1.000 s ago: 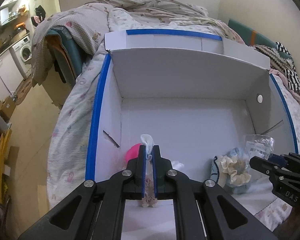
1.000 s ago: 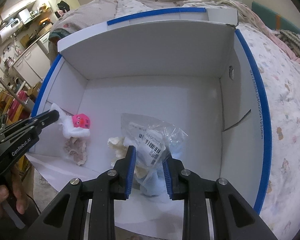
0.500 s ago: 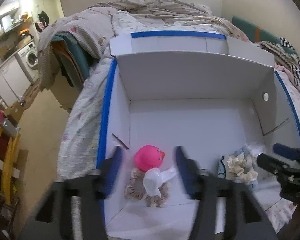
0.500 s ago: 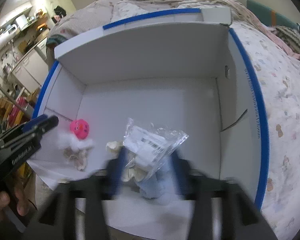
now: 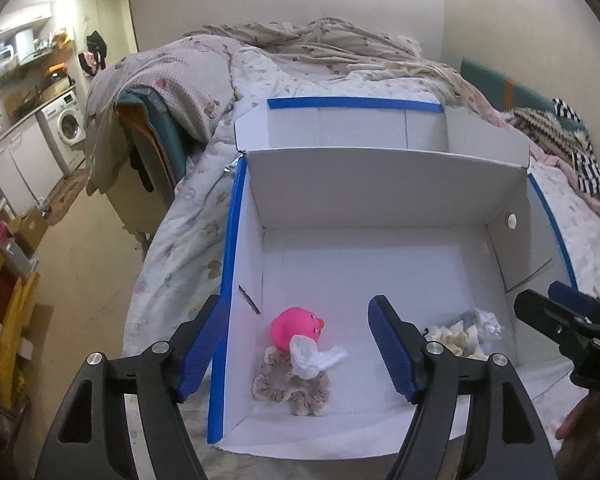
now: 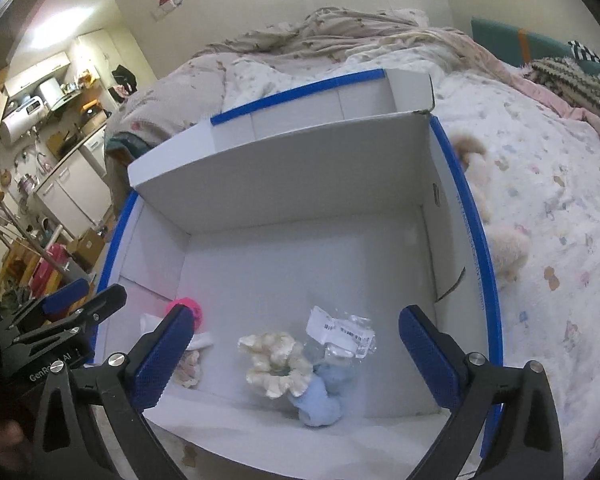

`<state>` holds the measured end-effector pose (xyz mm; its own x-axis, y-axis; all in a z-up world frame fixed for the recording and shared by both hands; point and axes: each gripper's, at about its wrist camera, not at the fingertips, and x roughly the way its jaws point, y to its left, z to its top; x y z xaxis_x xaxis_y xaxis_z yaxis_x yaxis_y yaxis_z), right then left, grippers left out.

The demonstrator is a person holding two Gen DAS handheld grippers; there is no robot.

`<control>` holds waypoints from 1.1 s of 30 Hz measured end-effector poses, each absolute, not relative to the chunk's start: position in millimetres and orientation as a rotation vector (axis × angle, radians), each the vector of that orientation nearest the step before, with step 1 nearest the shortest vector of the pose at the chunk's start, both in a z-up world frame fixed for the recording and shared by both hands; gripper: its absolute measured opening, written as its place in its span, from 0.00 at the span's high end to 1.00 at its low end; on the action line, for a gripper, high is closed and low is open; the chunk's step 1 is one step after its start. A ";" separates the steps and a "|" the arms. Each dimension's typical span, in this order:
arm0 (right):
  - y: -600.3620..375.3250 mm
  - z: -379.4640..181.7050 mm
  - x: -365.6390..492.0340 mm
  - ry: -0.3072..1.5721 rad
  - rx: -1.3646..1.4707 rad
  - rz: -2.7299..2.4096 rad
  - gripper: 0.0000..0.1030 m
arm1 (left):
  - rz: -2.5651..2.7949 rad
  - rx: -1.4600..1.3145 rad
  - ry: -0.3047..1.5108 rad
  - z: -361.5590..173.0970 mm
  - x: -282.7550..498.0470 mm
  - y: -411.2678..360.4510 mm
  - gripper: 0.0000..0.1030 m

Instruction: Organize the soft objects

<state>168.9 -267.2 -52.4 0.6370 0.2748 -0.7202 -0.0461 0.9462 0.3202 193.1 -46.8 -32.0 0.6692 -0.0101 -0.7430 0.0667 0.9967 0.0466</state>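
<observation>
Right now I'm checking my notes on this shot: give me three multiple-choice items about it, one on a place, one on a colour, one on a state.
1. Where does the pink toy lie?
A. in the box, by its left wall
B. on the bed outside the box
C. in the right gripper

2. What colour is the tape on the box rim?
A. red
B. blue
C. green

3. How is the left gripper?
A. shut on the beige scrunchie
B. shut on the toy
C. apart from both

Answers: 1 A, the toy sits on the box floor near the left wall. 2 B, blue strips edge the walls. 3 C, its jaws are opening with the items lying loose beyond them.
</observation>
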 end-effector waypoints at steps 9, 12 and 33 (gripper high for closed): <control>-265.4 -47.2 147.9 0.831 0.283 0.141 0.00 | -0.048 0.059 0.859 -25.2 176.0 -38.0 0.31; -265.3 -46.1 140.9 0.834 0.292 0.150 0.00 | -0.055 0.060 0.847 -20.1 166.2 -33.3 0.31; -246.0 -58.0 90.9 0.919 0.225 0.151 0.00 | 0.004 0.087 1.004 -61.2 112.7 -3.9 0.31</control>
